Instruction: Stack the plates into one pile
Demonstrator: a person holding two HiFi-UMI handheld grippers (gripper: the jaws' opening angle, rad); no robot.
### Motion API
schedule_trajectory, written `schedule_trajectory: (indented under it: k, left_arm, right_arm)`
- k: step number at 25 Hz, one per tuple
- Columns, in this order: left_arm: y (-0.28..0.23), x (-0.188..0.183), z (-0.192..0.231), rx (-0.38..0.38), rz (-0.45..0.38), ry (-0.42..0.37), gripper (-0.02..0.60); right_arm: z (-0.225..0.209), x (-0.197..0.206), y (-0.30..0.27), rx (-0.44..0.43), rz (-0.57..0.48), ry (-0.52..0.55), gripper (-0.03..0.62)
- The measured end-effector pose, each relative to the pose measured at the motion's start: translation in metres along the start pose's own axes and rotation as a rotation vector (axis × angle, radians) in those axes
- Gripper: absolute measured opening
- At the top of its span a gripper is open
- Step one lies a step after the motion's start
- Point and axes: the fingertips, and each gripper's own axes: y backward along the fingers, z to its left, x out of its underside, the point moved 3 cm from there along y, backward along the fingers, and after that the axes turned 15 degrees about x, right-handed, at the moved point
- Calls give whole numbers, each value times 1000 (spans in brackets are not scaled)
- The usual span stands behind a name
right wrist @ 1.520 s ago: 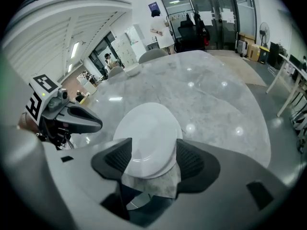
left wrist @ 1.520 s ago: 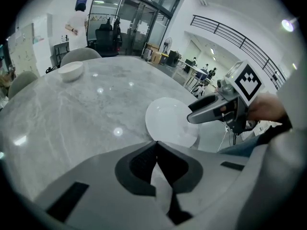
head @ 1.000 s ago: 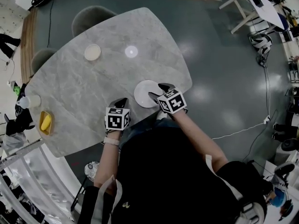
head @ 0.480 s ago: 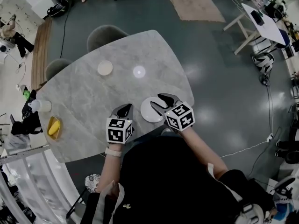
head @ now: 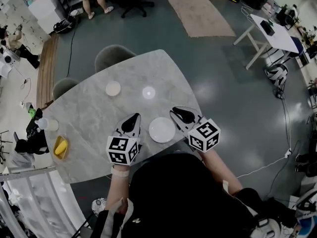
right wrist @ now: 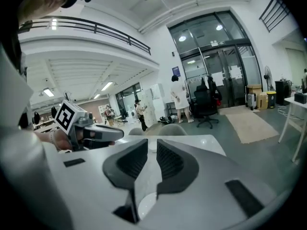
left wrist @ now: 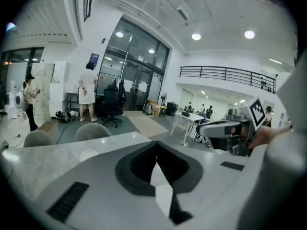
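Stacking looks not yet begun; white plate (head: pixel 162 130) lies flat on the table (head: pixel 89 118) between both tongs, beige plate (head: pixel 113 88) well apart beyond it; left gripper (head: pixel 132 121) pressed together, empty; right gripper (head: pixel 180 114) has just been closing to a slit, nothing inside; next, probably reopen and take one plate's rim.

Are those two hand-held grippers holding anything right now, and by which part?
Nothing is held. The left hand-held gripper is shut, empty; the right hand-held gripper has just been closing on nothing. The white plate lies untouched between them.
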Motion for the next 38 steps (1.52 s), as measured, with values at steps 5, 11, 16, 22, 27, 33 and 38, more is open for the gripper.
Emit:
schedule_trajectory:
  k: [5,11,16,22,27,33,38]
  left_arm:
    - [0,-25,-11,32,-69,-32,6]
    - [-1,-46,-24,53,-123,-73,6]
    - [-3,-56,-28,52,-143,-83,6]
    - [-4,-59,-34,62,-162,-95,6]
    - [-5,-54,-37,70,-161,-87,6]
    - [-3,-49,-39,59,-143,-83,6]
    - [0,-42,-39,52,-130,-75,6]
  right_arm:
    - [-7,-31,23,26,-83,22,55]
    - [-15,-49,45,42,-157,44,54]
    - [-19,-56,54,43,-184,58,54]
    - [-17,-53,59,29,-201,62,54]
    - [-15,-46,60,28,-190,66,51]
    - [-12,-41,59,19,-181,34,51]
    - [-11,-36,60,17,-176,20,51]
